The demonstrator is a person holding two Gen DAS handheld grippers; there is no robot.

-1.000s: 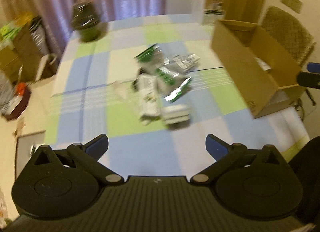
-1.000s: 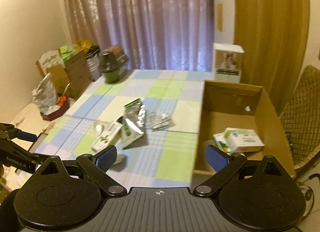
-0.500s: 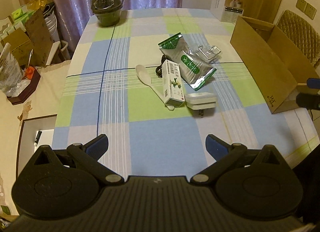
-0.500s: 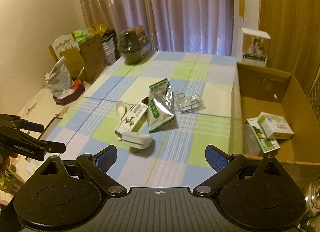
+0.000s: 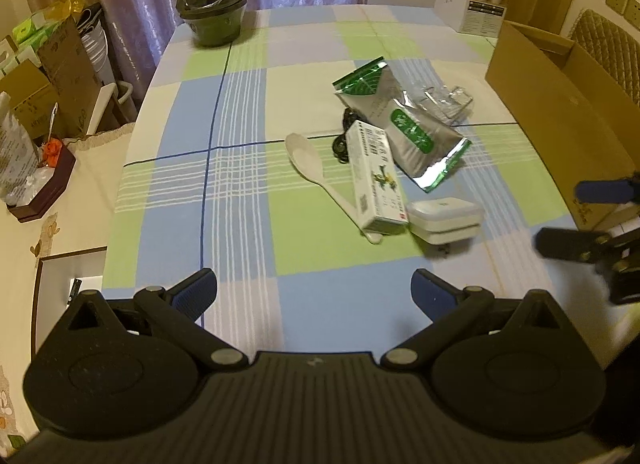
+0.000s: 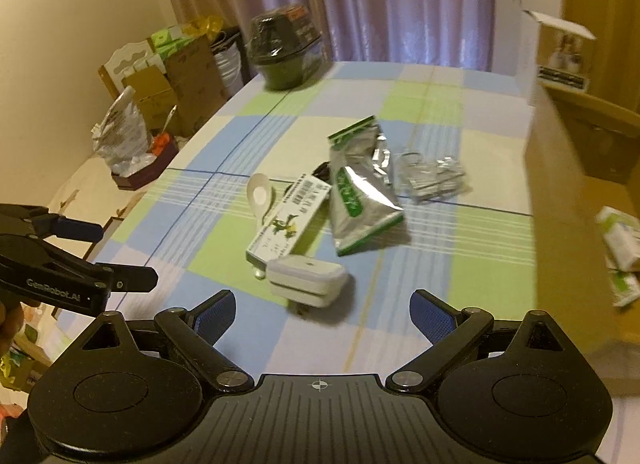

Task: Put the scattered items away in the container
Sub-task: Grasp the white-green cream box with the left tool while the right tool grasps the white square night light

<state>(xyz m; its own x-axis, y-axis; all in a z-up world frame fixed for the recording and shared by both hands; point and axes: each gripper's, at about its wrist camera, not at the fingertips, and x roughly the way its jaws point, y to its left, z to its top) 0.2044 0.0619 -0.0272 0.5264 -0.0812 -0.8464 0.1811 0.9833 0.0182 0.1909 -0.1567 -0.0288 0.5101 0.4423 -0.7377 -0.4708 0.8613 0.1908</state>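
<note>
Partly tidied: green-and-white cartons point(image 6: 618, 240), blurred and perhaps two, lie inside the brown cardboard box point(image 5: 560, 104). Left gripper point(image 5: 314, 290) and right gripper point(image 6: 322, 312) hover spread and empty. White plastic spoon point(image 5: 308, 160), silver foil pouch point(image 5: 404, 124), long carton point(image 5: 376, 180) and white charger point(image 5: 444, 218) remain on the checked tablecloth point(image 5: 240, 184).

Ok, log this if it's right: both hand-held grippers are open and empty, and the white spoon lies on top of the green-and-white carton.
One error: in the left wrist view the white spoon lies partly under the green-and-white carton, not on top. Both hand-held grippers, left and right, are open and empty.
</note>
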